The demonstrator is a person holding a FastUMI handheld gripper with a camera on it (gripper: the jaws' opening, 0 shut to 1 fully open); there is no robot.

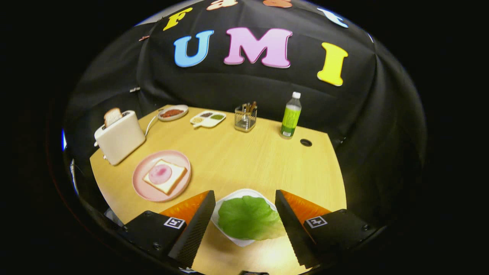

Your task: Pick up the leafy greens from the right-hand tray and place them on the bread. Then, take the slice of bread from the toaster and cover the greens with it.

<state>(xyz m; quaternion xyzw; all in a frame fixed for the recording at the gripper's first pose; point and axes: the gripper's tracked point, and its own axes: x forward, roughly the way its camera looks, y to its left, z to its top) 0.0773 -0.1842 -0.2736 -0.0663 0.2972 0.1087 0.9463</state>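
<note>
Spread-apart tongs [244, 225] flanking, not gripping, leafy greens [248, 218] on white tray [237, 195].

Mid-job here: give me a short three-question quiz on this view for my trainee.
1. True or false: the gripper is already shut on the leafy greens.
2. Multiple choice: where is the second bread slice? A) on the pink plate B) standing in the toaster C) beside the green bottle
3. Fill in: the bread on the plate carries a round pink ____.

Key: 1. False; the fingers are open, with the greens lying on the white tray between them. 2. B. 3. Slice of meat, probably ham.
</note>
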